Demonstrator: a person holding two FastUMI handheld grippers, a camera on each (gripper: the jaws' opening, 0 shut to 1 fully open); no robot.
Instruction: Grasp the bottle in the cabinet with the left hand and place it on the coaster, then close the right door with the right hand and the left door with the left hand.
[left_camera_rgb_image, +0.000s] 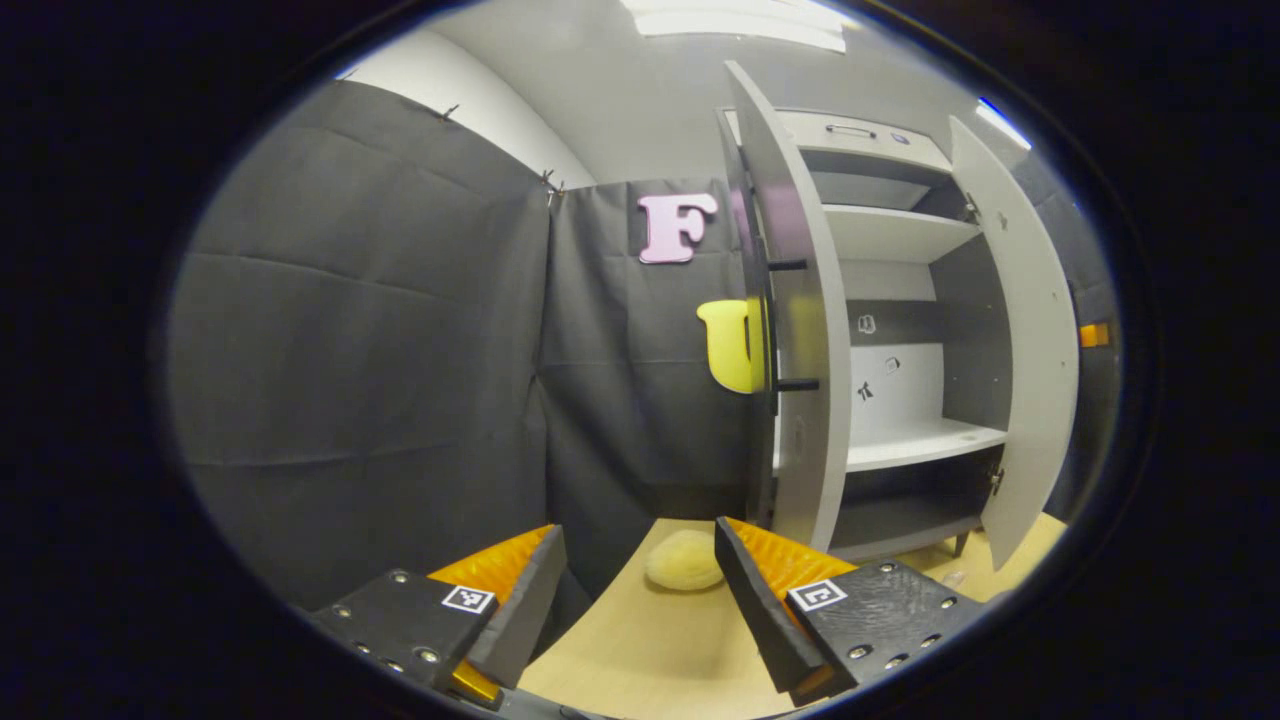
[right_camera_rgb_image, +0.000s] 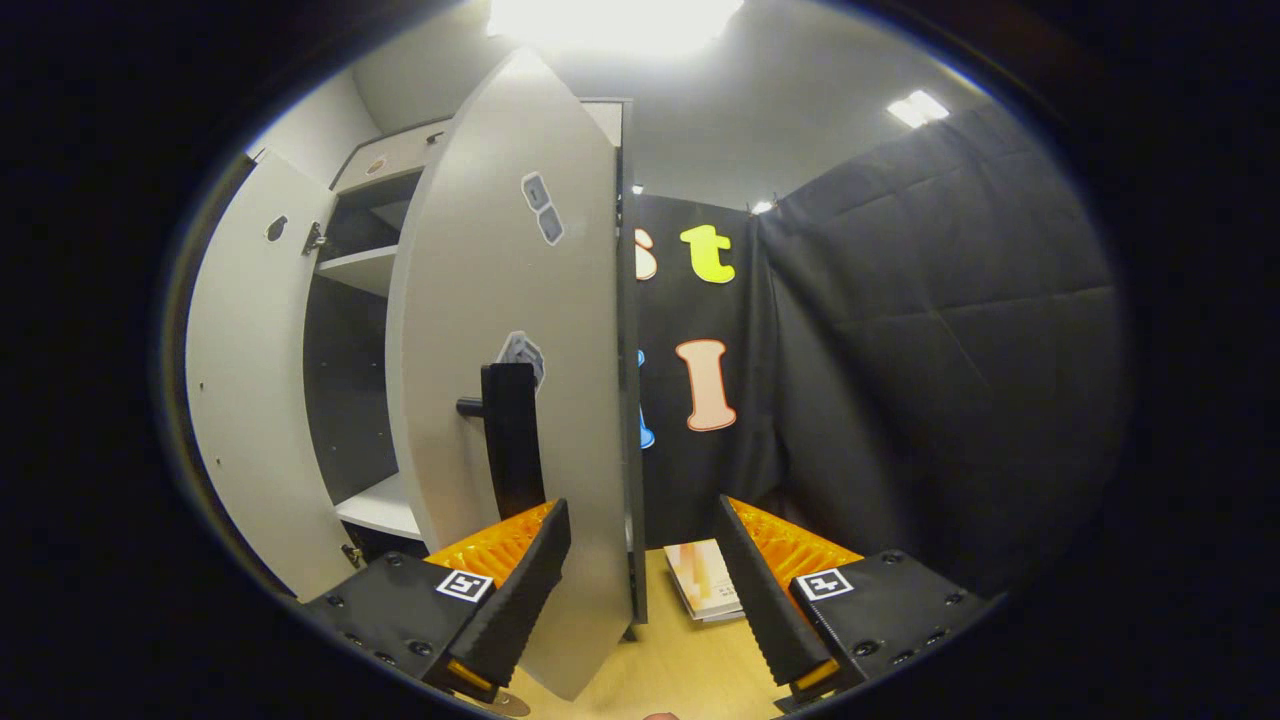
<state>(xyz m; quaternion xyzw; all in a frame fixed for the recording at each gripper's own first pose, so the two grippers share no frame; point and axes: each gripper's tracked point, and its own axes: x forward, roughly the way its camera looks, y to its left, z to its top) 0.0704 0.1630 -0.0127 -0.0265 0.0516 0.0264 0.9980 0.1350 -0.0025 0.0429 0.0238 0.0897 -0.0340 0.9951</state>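
Black cloth walls ring a wooden table (left_camera_rgb_image: 650, 650) where the cabinet (left_camera_rgb_image: 900, 330) stands with both doors ajar, left door (left_camera_rgb_image: 800, 340) and right door (right_camera_rgb_image: 520, 330), no bottle discernible inside, while left gripper (left_camera_rgb_image: 640, 590) and right gripper (right_camera_rgb_image: 640, 590) hang with jaws apart, holding nothing.

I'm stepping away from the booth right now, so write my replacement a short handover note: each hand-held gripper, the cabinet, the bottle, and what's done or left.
Left hand-held gripper: open, empty, low over the table, facing the cabinet.
Right hand-held gripper: open, empty, right at the edge of the right door, near its black handle.
Both doors, including the left door, stand open.
No bottle on the visible shelves; I can't pick out the bottle or coaster, so check they're placed.
Left: close right door, then left door.
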